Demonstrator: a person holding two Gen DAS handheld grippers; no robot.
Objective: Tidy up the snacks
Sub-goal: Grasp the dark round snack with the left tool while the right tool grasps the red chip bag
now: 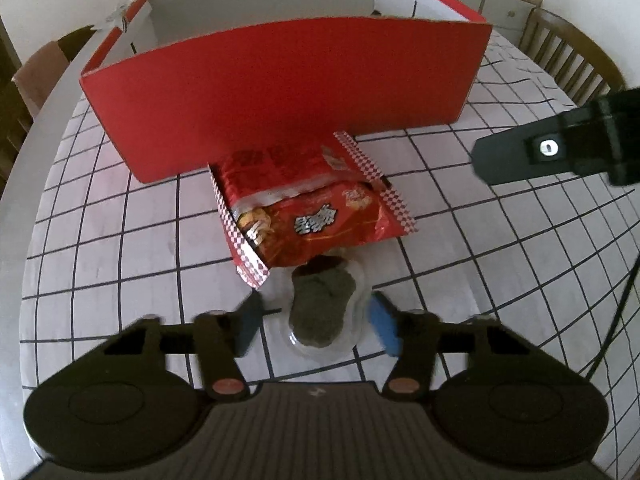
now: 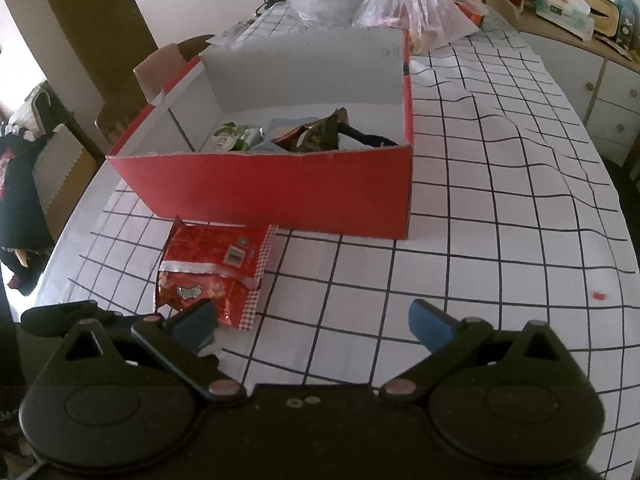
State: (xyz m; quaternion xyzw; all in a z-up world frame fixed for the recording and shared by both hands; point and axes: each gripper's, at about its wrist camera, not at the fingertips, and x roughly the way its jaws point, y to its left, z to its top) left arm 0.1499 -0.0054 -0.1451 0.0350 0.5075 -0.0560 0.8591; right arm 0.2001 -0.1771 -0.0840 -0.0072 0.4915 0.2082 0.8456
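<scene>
Left tongs spread astride clear-wrapped pastry; right tongs spread, empty. Probably light, crushable, slippery: pinch wrapper edges gently.

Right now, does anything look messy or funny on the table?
Yes. The red snack bag lies crumpled outside the red box, against its front wall. A clear-wrapped greenish snack is half tucked under the bag, between the left hand-held gripper's open fingers.

The worktop wears a white cloth ruled with a black grid, marked by one small red spot. The cardboard box is red outside and pale grey-white inside, and the snack bag is glossy red with red-and-white checkered edges. Both black tongs carry blue pads, and the wrapped cake is dull olive-green in clear plastic.
</scene>
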